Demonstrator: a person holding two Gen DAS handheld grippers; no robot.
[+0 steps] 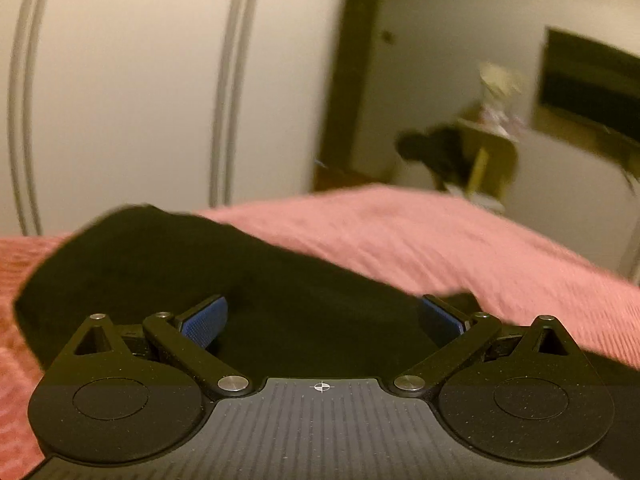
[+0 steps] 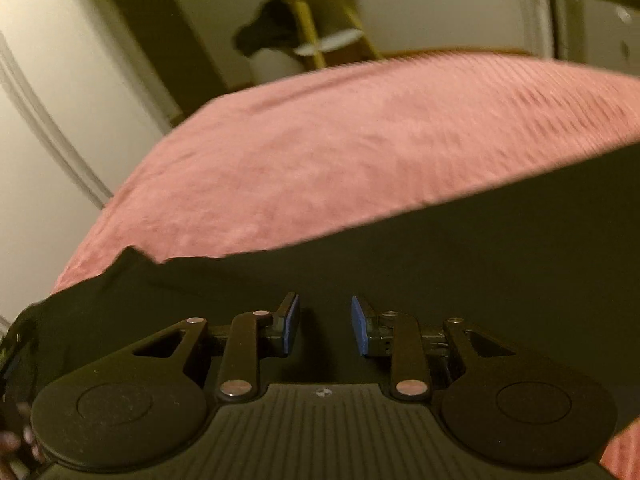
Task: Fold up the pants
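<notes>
Left wrist view: black pants (image 1: 180,264) lie beneath the left tool (image 1: 322,316), jaws apart.

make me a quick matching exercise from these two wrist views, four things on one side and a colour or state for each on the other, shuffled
Things:
1. pants
2. bedspread
3. left gripper
4. right gripper

Descriptions:
A. pink, ribbed, covering the bed
B. open wide, blue pads far apart over dark cloth
C. black, lying on the bed
D. open with a narrower gap, nothing between its pads

Pairs: 1-C, 2-A, 3-B, 4-D
</notes>
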